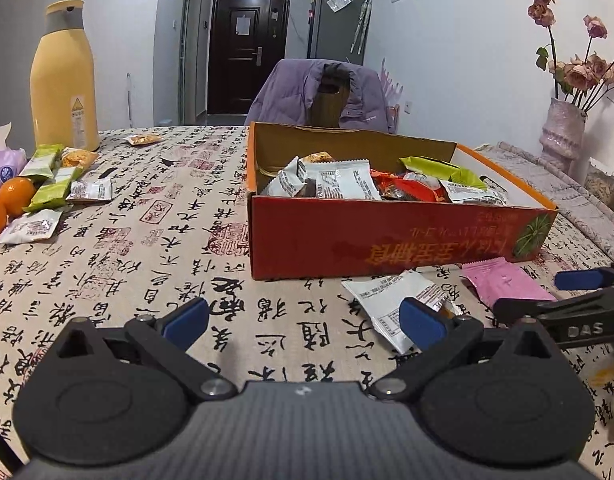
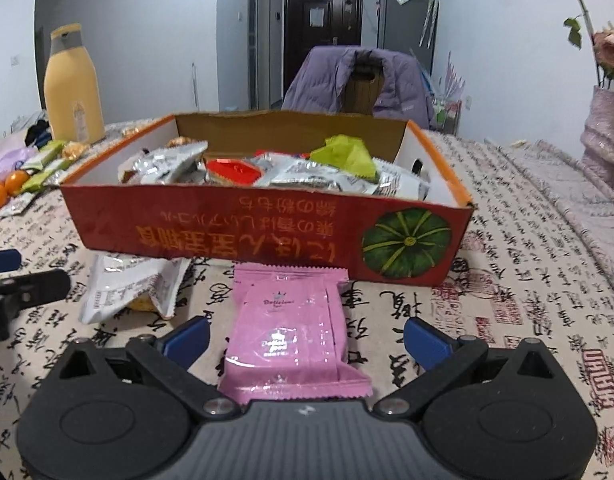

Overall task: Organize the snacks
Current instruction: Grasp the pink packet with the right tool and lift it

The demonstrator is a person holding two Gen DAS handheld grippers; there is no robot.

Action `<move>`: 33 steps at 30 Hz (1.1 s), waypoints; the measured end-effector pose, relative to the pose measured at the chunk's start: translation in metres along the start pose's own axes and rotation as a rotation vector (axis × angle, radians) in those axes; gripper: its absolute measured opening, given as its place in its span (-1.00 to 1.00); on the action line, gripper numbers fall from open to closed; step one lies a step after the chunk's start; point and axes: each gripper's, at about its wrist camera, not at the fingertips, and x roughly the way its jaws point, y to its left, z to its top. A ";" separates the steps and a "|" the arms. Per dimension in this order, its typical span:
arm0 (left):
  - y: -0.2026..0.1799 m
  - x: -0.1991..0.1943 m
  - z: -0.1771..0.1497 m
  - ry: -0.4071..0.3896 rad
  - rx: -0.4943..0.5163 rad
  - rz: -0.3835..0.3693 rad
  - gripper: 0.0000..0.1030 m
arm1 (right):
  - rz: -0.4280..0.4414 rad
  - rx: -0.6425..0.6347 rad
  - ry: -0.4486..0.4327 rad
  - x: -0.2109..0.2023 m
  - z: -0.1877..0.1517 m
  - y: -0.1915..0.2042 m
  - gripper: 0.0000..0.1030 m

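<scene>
A red cardboard box (image 1: 387, 236) (image 2: 227, 232) sits mid-table, filled with several white, red and green snack packets. In front of it lie a pink packet (image 2: 291, 328) (image 1: 507, 280) and a white packet (image 1: 395, 304) (image 2: 127, 288). My right gripper (image 2: 305, 340) is open, its blue fingers on either side of the pink packet without touching it. My left gripper (image 1: 303, 318) is open over bare tablecloth, with the white packet by its right finger. The right gripper (image 1: 547, 292) also shows at the right edge of the left wrist view.
More loose packets (image 1: 51, 184) and oranges (image 1: 7, 204) lie at the far left beside a yellow thermos (image 1: 65, 76). A chair draped with a purple jacket (image 1: 323, 92) stands behind the table. A vase of dried roses (image 1: 563, 128) stands at the right.
</scene>
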 end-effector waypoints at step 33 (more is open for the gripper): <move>0.002 0.003 0.000 0.017 -0.014 0.003 1.00 | 0.026 -0.007 -0.100 -0.009 -0.009 0.004 0.18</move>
